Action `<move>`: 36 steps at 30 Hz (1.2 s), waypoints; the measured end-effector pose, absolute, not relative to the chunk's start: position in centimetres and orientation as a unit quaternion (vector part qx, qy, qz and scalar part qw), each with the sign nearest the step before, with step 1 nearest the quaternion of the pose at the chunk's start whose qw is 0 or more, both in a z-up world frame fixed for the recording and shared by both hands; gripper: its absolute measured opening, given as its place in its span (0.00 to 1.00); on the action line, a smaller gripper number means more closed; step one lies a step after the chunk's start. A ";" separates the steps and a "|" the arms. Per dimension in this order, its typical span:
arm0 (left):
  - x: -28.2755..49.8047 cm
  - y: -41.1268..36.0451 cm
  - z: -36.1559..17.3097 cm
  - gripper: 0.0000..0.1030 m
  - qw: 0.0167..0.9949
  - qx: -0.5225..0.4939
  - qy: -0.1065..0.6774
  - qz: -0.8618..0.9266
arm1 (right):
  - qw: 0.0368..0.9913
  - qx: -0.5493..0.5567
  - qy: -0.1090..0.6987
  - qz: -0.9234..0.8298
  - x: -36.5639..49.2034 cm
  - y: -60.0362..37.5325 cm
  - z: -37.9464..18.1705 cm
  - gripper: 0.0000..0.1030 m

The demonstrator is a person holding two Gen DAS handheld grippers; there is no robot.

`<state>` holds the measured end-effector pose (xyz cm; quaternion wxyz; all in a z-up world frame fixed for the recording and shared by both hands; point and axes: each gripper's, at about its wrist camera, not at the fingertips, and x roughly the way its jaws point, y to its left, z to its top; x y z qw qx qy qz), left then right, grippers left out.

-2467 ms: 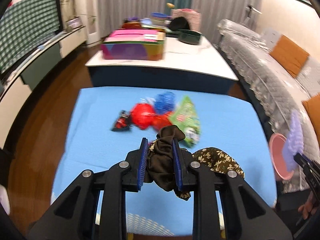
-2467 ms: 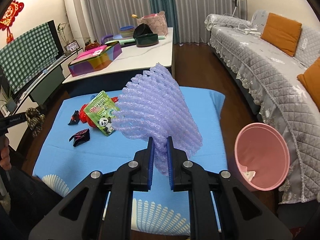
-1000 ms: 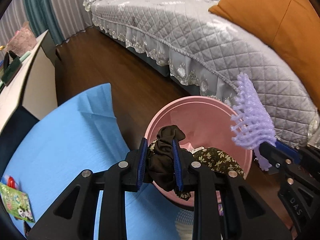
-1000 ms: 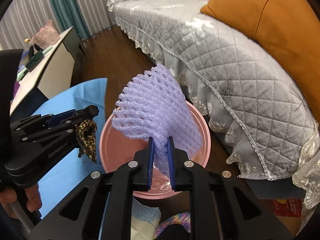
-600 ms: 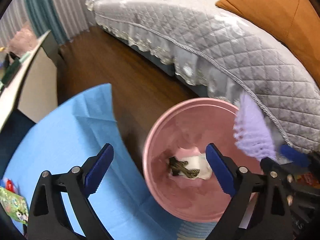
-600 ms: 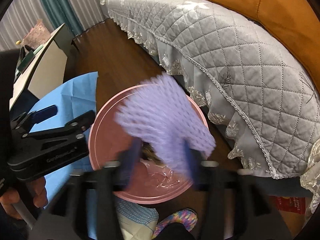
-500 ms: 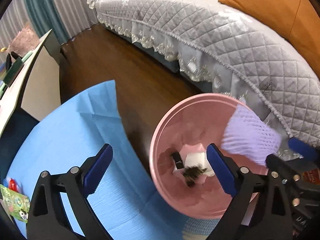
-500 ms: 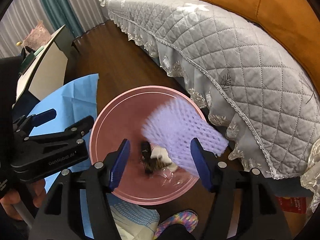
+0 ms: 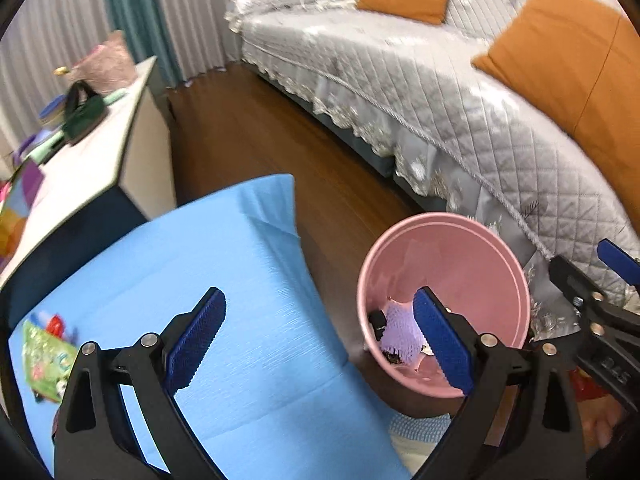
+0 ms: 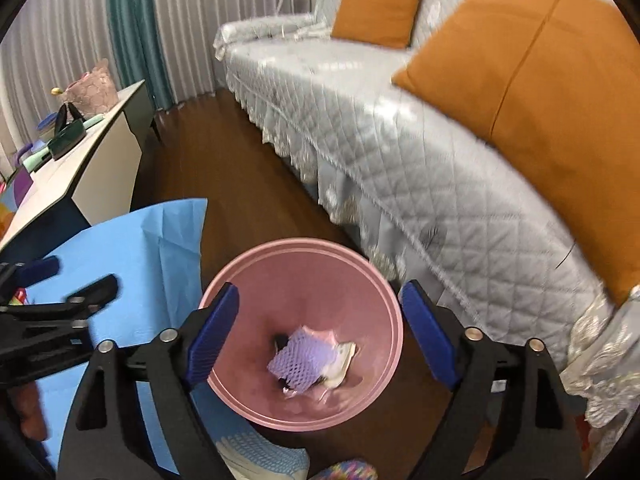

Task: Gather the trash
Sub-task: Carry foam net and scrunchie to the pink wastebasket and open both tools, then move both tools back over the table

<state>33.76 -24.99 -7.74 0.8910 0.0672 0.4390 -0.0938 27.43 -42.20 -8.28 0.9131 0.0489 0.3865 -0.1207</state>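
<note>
The pink bin [image 10: 304,412] stands on the wood floor [image 10: 224,176] between the blue-covered bench [image 9: 248,280] on the left and the grey quilted sofa [image 10: 400,152] on the right. At its bottom lies a purple foam net [image 10: 301,360] on top of white paper and some dark scraps, so that part of the job looks done. More remains: a green snack wrapper [image 9: 44,360] and something red just beyond it lie on the bench at its far left.

The net looks light and springy, crumpled flat; the wrapper is blurred.

The right gripper [image 10: 320,330] hovers over the bin, its jaws spreading wider with nothing between them. The left gripper [image 9: 320,340] hangs over the bench edge beside the bin, jaws wide apart and empty.
</note>
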 end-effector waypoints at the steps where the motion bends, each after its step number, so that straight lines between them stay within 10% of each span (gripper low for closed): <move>1: 33.3 -24.3 -7.2 0.89 0.893 0.064 0.435 -0.091 | 0.915 0.044 0.383 -0.120 27.3 -41.8 -8.0 0.83; 16: 19.3 -7.7 1.6 0.92 0.933 0.074 0.352 0.008 | 0.943 0.082 0.320 0.041 18.2 -26.2 0.3 0.95; 36: 6.9 10.4 -7.3 0.93 0.914 -0.006 0.361 0.183 | 0.901 -0.055 0.388 0.188 12.7 -7.3 -8.4 0.95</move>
